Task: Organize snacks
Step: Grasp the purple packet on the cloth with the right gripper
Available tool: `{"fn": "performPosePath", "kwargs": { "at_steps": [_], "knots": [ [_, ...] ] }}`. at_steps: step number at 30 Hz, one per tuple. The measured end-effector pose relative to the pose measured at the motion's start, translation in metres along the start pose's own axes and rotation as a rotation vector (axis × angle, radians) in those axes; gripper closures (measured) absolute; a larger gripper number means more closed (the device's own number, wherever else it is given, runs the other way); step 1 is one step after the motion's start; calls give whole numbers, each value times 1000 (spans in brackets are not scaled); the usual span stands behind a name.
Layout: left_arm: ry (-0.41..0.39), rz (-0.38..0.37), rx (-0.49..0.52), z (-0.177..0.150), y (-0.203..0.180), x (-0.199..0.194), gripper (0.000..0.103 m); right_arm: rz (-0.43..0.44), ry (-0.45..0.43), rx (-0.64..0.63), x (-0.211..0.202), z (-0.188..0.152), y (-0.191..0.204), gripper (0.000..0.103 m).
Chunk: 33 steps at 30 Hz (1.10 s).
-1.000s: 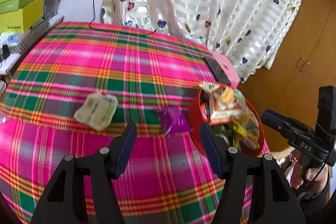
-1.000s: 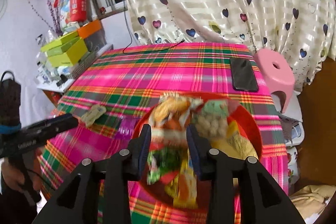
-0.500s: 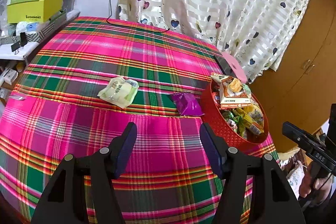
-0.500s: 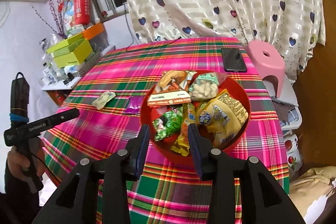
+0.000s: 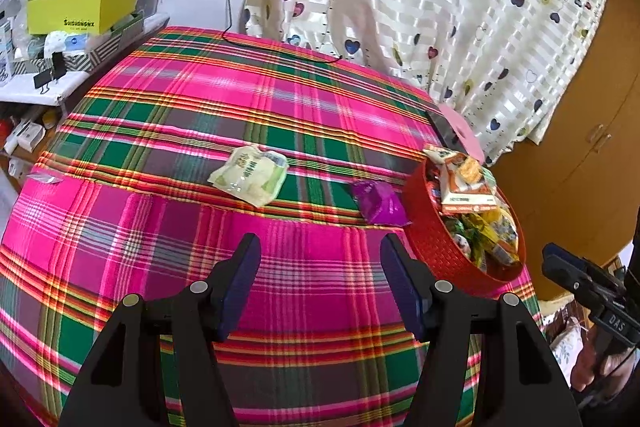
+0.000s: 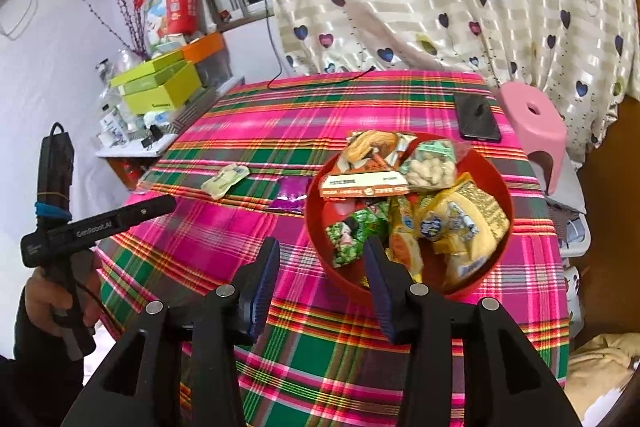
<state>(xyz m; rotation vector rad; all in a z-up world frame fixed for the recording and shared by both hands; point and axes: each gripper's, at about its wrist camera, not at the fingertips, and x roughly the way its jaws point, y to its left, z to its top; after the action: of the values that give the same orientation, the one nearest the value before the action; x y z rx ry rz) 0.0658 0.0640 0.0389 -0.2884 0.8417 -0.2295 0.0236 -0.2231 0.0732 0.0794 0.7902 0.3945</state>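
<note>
White letters reading "GenRobot.AI" run along the black body of the left tool point(image 6: 94, 223). The black right tool point(image 5: 588, 291) carries white letters on its underside — only "DAS" can be made out. The lime-green cardboard box point(image 5: 82, 11) has small dark print on its front, too fine to read surely. Snack wrapper print is illegible.

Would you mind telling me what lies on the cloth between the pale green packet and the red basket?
A purple packet lies between the pale green packet and the red basket, right beside the basket; both wrist views show it.
</note>
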Motion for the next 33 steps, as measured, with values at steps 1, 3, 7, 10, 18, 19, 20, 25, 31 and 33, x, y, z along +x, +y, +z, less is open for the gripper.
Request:
{"fn": "performPosePath", "kwargs": {
  "at_steps": [1,3,7,10,18,19,20,25,31,33],
  "knots": [
    [0,3,-5,1,3,1,40,5,3,-4,3,1,2,59],
    [3,12,-14,2,8,4,40,18,12,-14,9,3,7,59],
    [11,29,-25,6,17,12,40,34,31,-39,24,10,18,57],
    [14,44,-30,10,24,18,40,44,46,-49,36,16,25,57],
    [12,67,-7,19,27,28,40,57,91,-71,70,28,36,57],
    [12,68,-5,20,27,29,40,54,99,-73,75,30,37,57],
    [12,69,0,21,27,31,40,53,108,-74,80,31,38,57],
    [14,72,14,24,28,38,40,45,140,-86,102,38,44,57],
    [12,73,16,28,35,44,40,6,162,-118,124,51,54,57],
    [10,73,12,28,39,44,40,-11,176,-127,133,55,55,57]
  ]
}}
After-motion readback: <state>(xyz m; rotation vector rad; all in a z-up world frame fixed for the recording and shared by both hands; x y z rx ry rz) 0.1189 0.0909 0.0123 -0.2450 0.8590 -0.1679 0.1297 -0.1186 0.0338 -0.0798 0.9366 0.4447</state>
